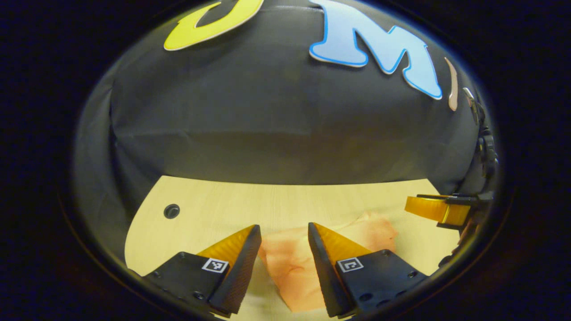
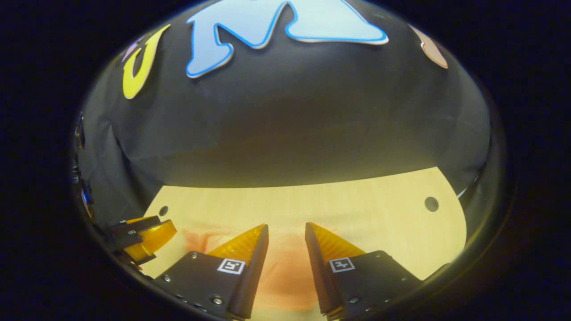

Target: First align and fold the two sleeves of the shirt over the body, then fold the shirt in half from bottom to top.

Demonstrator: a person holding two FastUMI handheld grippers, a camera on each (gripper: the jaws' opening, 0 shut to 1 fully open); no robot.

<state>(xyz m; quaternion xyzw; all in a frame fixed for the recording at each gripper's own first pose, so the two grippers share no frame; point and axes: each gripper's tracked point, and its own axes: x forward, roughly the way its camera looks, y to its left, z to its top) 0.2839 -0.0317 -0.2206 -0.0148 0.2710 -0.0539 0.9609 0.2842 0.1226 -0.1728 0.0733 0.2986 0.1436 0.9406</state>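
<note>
We've got the shirt (image 1: 294,263), a pale pink-orange cloth, lying flat on the light wood table (image 1: 214,209) near its front, w/ the black booth wall behind. In the left gripper view the left gripper (image 1: 284,232) hangs above the cloth, fingers spread apart, nothing btwn them but shirt showing below; the other gripper sits at the right edge. In the right gripper view the right gripper (image 2: 286,231) is likewise parted, gripping nothing, shirt (image 2: 285,276) visible in the gap. A round hole (image 2: 431,203) marks the tabletop's far right; we can't tell which shirt part lies under each.
</note>
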